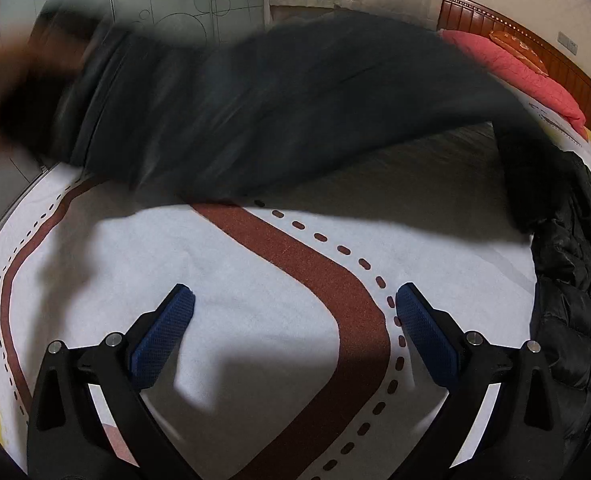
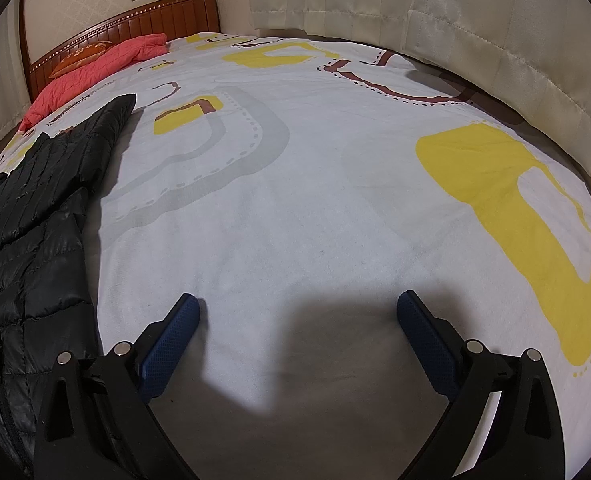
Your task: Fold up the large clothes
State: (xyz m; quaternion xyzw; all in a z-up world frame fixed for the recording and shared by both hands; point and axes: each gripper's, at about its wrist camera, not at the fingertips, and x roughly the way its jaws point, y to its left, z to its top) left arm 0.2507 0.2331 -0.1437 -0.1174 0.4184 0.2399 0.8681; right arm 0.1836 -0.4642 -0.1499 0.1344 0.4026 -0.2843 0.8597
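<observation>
On the bed (image 2: 315, 200) | black quilted jacket (image 2: 35, 208) lying left of right tongs (image 2: 297, 312), long axis running toward headboard (image 2: 135, 20) | left tongs (image 1: 295, 304) nearer, jacket (image 1: 575, 280) sitting rightward | both tongs gaping wide, gripping nothing

— Bedroom, indoor light, moderately bright: how do the frames read?
— Hard-edged shadows fall on the bedsheet (image 2: 335, 208) ahead of both grippers, so the light comes from behind the cameras. A dark garment (image 1: 279, 112) in the left wrist view smears with heavy motion blur.
— And the edges?
— Fisheye bending curves the headboard (image 2: 151, 16) and curtains (image 2: 435, 20); black vignette rings each frame. The right wrist view is sharp.
</observation>
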